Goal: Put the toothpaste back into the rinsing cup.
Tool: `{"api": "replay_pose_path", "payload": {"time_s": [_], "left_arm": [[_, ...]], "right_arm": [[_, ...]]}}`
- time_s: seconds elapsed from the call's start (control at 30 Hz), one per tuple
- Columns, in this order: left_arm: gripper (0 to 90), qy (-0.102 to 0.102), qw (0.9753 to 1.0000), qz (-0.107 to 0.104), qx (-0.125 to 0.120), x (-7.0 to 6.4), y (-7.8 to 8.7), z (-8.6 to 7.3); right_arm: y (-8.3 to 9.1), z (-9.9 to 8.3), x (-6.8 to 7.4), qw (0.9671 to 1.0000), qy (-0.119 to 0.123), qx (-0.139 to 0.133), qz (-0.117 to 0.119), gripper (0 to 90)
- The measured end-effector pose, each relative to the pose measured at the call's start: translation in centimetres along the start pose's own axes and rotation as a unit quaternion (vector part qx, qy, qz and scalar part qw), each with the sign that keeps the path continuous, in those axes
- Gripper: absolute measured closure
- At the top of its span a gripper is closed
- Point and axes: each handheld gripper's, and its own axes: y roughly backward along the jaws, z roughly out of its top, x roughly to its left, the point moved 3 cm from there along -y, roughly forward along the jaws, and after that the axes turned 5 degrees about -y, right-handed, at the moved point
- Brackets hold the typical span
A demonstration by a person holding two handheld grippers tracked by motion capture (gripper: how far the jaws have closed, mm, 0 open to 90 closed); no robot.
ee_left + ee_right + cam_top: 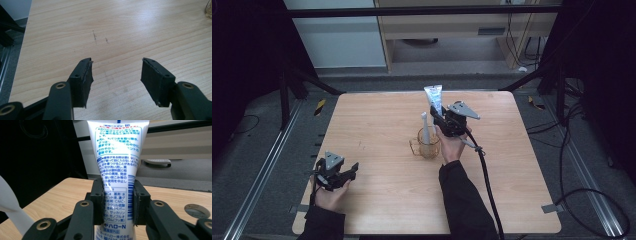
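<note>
A cup (428,145) stands on the table (377,200) a little right of the middle, about midway between the near and far edges. A toothbrush (425,128) stands in the cup, leaning at its left side. Just behind and right of the cup, above the table, the right gripper (438,116) has a tube (434,99) upright between its jaws; in the right gripper view the tube (116,177) rises past both jaws toward the far edge. The left gripper (352,170) lies near the near left corner, well apart from the cup, its jaws wide over bare table (140,32) and pointing toward the right edge.
</note>
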Motion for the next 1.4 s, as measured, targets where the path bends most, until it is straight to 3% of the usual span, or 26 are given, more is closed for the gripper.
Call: {"api": "replay_pose_path", "payload": {"time_s": [0.6,1.4], "left_arm": [[41.5,-0.001,1.0,0.001,0.002,0.0,-0.1,0.0],[41.4,-0.003,1.0,0.001,0.004,-0.1,-0.1,0.0]], "right_arm": [[-1.3,-1.6,0.6,0.9997,0.002,0.024,0.004,68.3],[-1.2,-3.6,0.5,0.9976,0.016,0.066,0.011,66.3]]}}
